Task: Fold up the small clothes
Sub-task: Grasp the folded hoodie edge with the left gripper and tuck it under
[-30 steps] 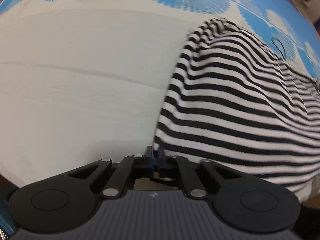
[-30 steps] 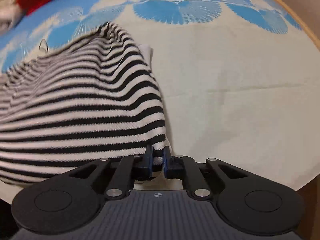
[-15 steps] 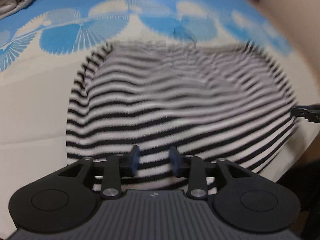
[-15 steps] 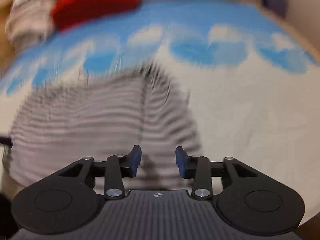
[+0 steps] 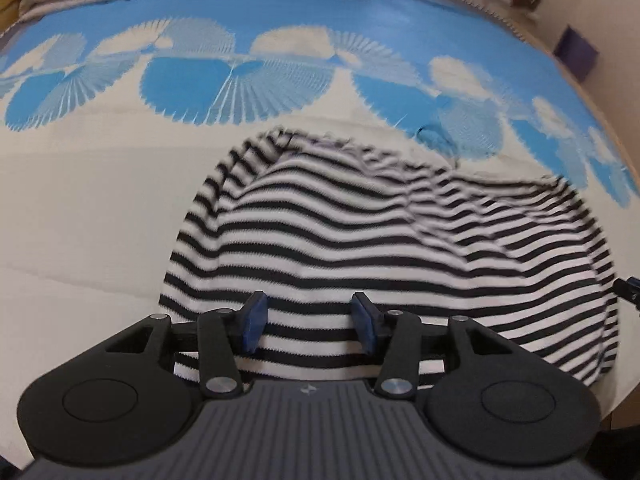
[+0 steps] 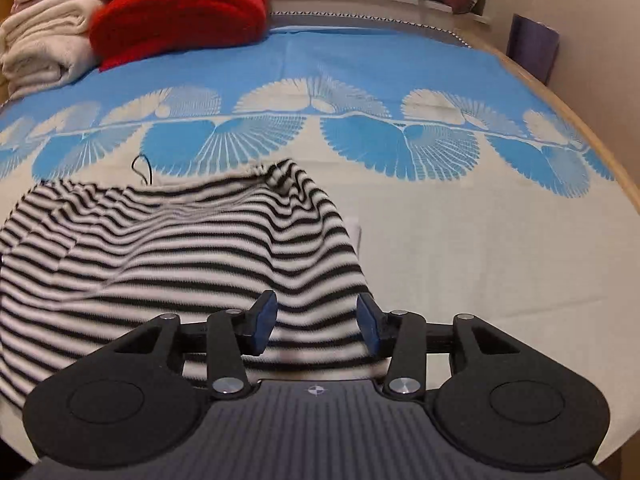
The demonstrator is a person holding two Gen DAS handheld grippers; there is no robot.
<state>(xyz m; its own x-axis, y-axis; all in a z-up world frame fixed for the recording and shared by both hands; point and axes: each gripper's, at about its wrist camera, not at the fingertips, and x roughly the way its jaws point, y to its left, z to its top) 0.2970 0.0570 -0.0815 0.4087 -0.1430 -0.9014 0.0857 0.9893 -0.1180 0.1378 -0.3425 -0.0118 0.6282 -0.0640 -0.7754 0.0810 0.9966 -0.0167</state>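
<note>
Striped garment (image 5: 360,248) flat beneath half-spread, empty left gripper (image 5: 308,322).

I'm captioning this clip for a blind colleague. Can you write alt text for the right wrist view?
A black-and-white striped garment lies folded on a cream and blue patterned bedspread, seen over the right gripper, whose blue-padded jaws have just been opening and stand apart above the cloth, holding nothing. At the far end sit a red cushion and folded cream blankets.

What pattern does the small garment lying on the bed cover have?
The small knitted garment has black and white horizontal stripes, clearest in the right wrist view.
</note>
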